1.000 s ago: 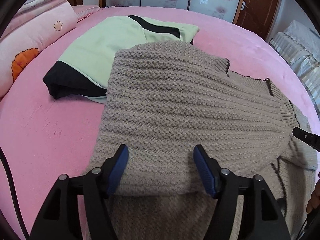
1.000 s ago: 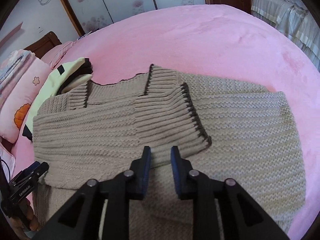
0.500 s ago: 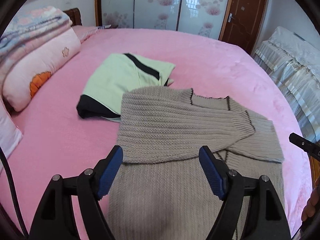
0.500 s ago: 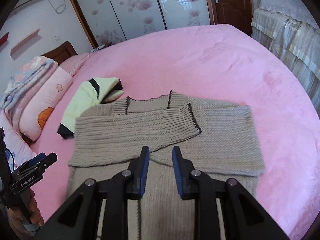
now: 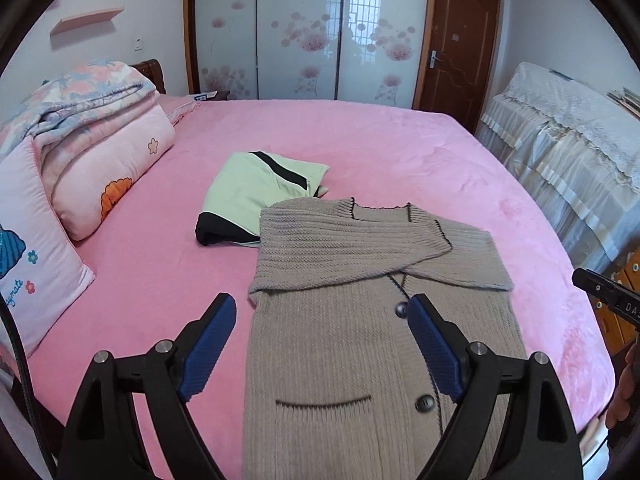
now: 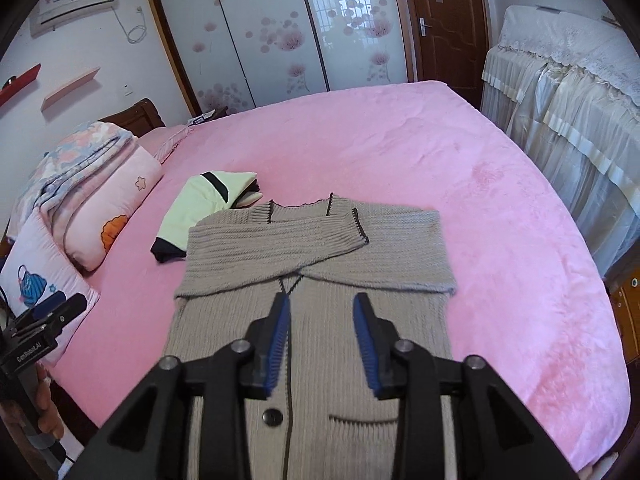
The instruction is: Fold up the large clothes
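A beige knit cardigan [image 5: 360, 340] with dark trim and dark buttons lies flat on the pink bed [image 5: 400, 152]. Both sleeves are folded across its chest. It also shows in the right wrist view [image 6: 320, 256]. My left gripper [image 5: 320, 344] is wide open and empty, held above the cardigan's lower left part. My right gripper [image 6: 320, 340] is open and empty, above the button line near the cardigan's middle. Neither gripper touches the cloth.
A folded light-green and black garment [image 5: 256, 200] lies beyond the cardigan's left shoulder. Pillows and a folded quilt [image 5: 80, 128] stack at the left. A lace-covered cabinet [image 5: 568, 140] stands to the right of the bed. Wardrobe doors [image 5: 304, 32] are behind.
Both grippers have pulled back and up from the cardigan, so the whole garment now shows. The right gripper has opened from nearly shut. The sleeves stay folded across the chest.
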`<action>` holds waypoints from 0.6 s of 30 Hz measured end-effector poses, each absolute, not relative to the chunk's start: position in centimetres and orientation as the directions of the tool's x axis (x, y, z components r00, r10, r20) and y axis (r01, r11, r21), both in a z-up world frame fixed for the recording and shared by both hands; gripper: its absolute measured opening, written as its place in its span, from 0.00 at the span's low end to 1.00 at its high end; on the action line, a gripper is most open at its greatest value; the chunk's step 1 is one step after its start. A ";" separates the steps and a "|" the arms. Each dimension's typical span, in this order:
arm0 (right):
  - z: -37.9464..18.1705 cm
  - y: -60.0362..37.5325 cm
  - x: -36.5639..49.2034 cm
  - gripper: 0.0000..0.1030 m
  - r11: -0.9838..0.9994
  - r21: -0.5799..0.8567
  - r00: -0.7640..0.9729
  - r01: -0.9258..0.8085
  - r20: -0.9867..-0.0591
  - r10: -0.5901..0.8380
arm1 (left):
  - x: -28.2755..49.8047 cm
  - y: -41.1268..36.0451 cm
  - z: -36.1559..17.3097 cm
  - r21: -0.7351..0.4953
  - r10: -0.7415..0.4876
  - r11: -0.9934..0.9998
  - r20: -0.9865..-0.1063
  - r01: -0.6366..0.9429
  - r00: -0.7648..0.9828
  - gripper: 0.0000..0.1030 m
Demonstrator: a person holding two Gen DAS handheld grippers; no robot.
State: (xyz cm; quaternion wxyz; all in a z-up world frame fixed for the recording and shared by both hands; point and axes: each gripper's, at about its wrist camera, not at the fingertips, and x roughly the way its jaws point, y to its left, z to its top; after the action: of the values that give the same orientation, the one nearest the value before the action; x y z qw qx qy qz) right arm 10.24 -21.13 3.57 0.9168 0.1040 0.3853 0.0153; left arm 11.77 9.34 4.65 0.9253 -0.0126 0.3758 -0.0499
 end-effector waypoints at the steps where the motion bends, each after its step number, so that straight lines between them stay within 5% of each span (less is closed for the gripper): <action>1: 3.8 -21.1 9.0 0.39 0.980 0.195 0.709 0.047 -0.697 0.105 | 10.9 9.3 4.9 -0.061 -0.104 0.994 -0.691 0.085 0.715 0.86; 18: 2.5 -19.4 -3.5 0.41 0.987 0.163 0.766 0.004 -0.635 0.102 | -1.0 11.9 1.5 -0.142 -0.126 0.989 -0.661 0.042 0.739 0.87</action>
State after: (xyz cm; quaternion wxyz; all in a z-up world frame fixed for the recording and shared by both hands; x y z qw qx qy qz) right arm -3.53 -19.41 2.50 0.9364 0.0778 0.3411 0.0260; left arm -1.05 11.94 1.46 0.9307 -0.0587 0.3582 -0.0450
